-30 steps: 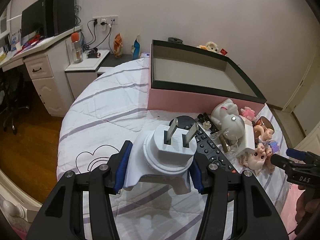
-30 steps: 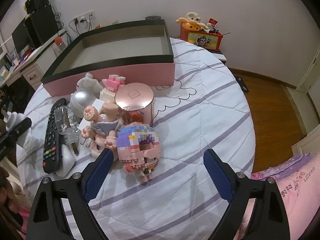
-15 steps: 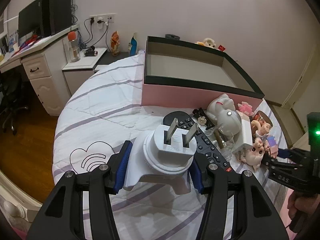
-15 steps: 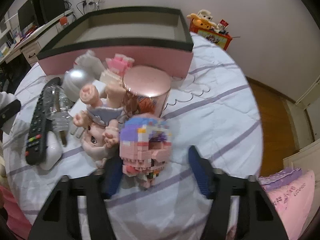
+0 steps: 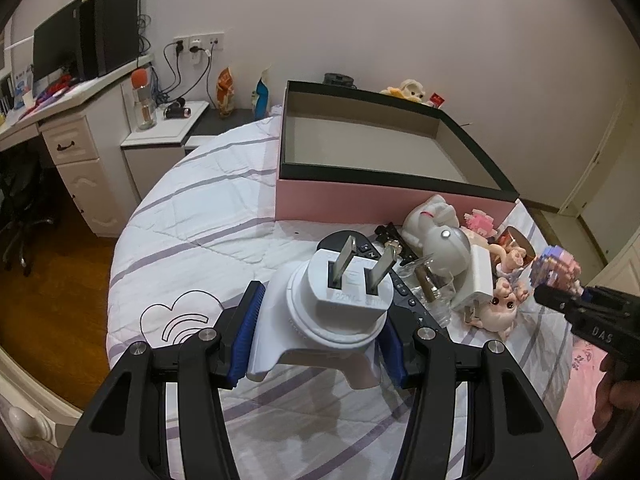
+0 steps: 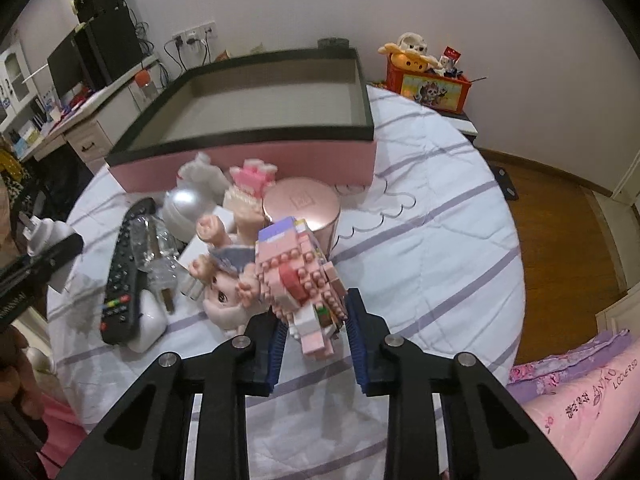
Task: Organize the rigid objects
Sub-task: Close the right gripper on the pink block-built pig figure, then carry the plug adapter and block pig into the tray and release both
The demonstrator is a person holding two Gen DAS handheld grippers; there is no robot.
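Plug adapter [image 5: 340,308] and block toy [image 6: 298,276], each clamped in a hand-held gripper above the bed [image 5: 192,224].
Left hand-held gripper [image 5: 320,344] grips the adapter; right hand-held gripper [image 6: 316,336] pinches the toy. Carry both level over the box [image 5: 376,148] rim, lower inside, then release.

Toy pile [image 6: 240,240] before box [image 6: 256,160], remote [image 6: 122,276] left.

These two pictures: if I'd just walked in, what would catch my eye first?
Probably the white plug adapter clamped in the left gripper, prongs up, filling that view. Next, the pink brick figure pinched by the right gripper beside a heap of dolls. Behind both sits a big empty pink box on the striped quilt.
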